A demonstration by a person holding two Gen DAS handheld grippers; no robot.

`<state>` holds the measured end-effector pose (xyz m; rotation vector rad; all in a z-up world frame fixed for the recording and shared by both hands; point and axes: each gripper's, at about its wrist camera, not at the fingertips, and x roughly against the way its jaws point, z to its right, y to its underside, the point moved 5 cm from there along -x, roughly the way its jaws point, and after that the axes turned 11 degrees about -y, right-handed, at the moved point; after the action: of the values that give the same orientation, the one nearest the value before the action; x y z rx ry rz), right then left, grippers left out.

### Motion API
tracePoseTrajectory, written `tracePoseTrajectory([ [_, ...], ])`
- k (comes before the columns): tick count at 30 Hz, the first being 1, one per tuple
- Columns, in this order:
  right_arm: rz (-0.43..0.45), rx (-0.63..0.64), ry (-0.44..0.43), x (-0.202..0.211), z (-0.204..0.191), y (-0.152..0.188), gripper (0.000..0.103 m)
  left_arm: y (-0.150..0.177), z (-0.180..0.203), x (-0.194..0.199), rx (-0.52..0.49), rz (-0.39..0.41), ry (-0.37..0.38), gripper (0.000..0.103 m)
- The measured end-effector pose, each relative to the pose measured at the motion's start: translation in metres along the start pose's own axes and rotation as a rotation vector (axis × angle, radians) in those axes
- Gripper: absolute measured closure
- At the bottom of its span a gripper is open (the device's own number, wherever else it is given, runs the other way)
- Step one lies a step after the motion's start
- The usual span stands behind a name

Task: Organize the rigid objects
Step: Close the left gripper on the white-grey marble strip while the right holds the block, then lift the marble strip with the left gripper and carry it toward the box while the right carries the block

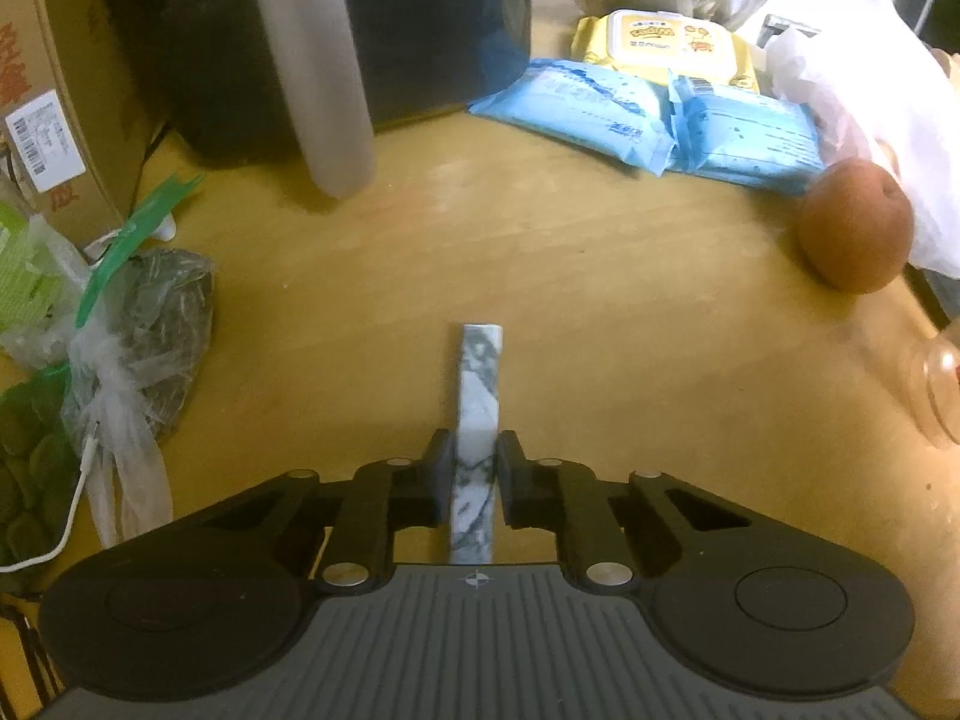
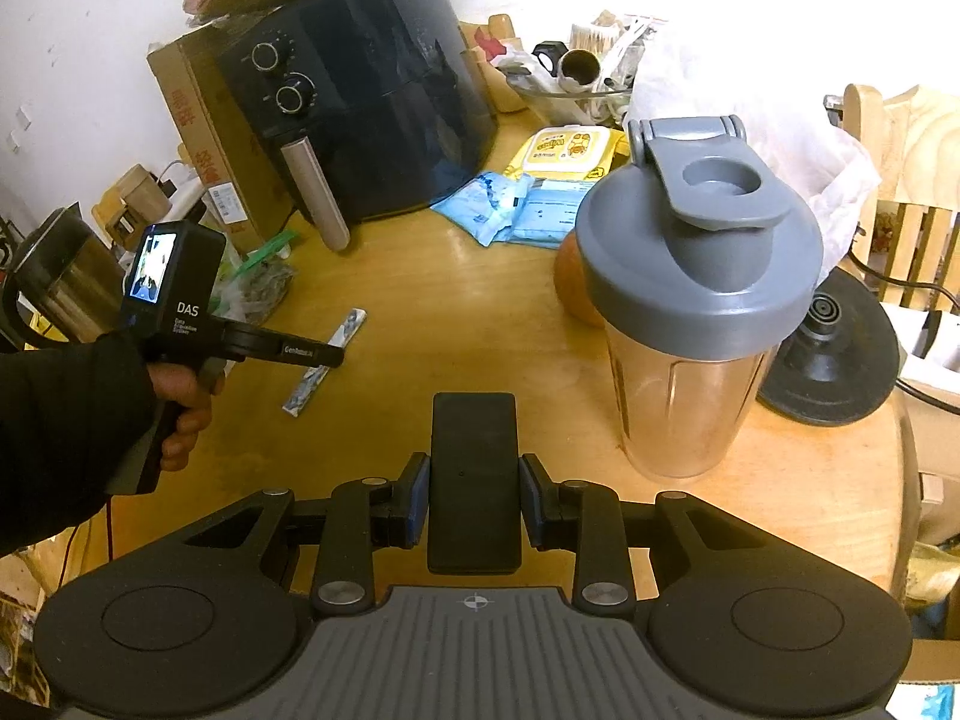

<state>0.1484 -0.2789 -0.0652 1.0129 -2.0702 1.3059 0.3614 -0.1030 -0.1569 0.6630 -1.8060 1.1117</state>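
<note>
Left gripper point(image 1: 474, 468) clamps a slim marble-patterned white-and-grey bar point(image 1: 478, 396) on the wooden surface point(image 1: 600, 300); right gripper point(image 2: 474, 498) grips a flat black rectangular slab point(image 2: 474, 480) beside the grey-lidded clear shaker bottle point(image 2: 690, 312).

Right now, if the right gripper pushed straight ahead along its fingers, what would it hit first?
Probably bare wooden tabletop: the right gripper, shut on a flat black device, points down at it. The shaker bottle stands off to the right. Depth unclear.

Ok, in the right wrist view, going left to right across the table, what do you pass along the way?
Kettle → left gripper → marble bar → air fryer → blue wipe packs → shaker bottle → black round base.
</note>
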Motion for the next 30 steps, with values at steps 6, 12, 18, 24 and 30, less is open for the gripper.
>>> tracePoseTrajectory([
  [6,0.000,-0.002,-0.006,0.000,0.000,0.000,0.069,0.002,-0.003,0.002,0.010,-0.032,0.005,0.087],
  [12,-0.006,0.004,-0.017,-0.002,-0.004,0.001,0.069,0.006,-0.005,0.013,0.013,-0.037,0.006,0.087],
  [18,-0.012,0.017,-0.031,-0.005,-0.012,0.001,0.069,0.006,-0.008,0.027,0.029,-0.038,0.003,0.087],
  [24,-0.015,0.027,-0.041,-0.006,-0.018,0.001,0.069,0.009,-0.013,0.044,0.039,-0.032,0.007,0.087],
  [30,-0.017,0.036,-0.055,-0.005,-0.023,0.003,0.069,0.016,-0.017,0.063,0.047,-0.026,-0.008,0.087],
])
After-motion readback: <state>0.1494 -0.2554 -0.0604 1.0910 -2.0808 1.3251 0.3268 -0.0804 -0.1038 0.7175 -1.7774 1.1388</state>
